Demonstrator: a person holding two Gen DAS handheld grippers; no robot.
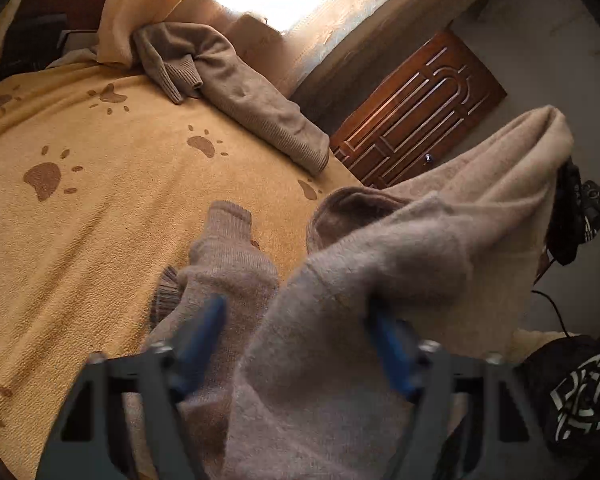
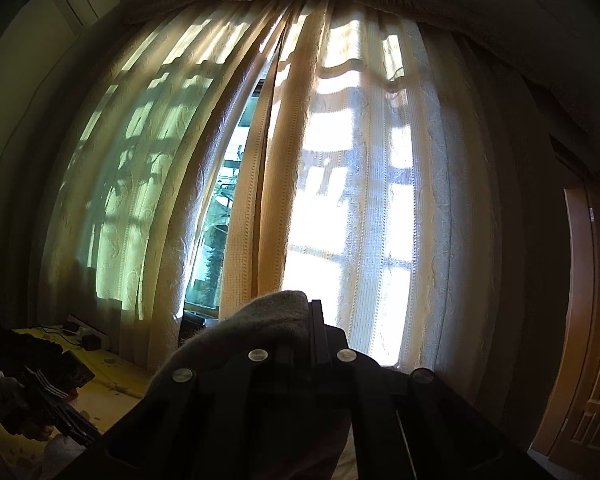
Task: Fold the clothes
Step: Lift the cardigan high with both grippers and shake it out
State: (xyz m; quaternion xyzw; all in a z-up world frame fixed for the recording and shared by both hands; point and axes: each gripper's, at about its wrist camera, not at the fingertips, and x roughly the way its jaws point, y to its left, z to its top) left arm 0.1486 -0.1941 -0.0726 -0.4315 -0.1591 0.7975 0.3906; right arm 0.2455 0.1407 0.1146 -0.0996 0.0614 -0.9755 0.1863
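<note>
The left gripper [image 1: 300, 312] has its blue fingers [image 1: 206, 324] apart, with the sweater [image 1: 340, 320] draped between and over them; the motion blur hides whether the pads press on the knit. From there the sweater rises to the right, where the right gripper [image 2: 314, 308] is clamped on a fold of it and holds that end up toward the curtain [image 2: 340, 160]. A sleeve [image 1: 228, 240] hangs down onto the blanket [image 1: 80, 240], yellow with brown paw prints. A second sweater [image 1: 236, 92] lies crumpled well beyond, at the blanket's far edge by the window. A carved door [image 1: 420, 108] stands to the right.
</note>
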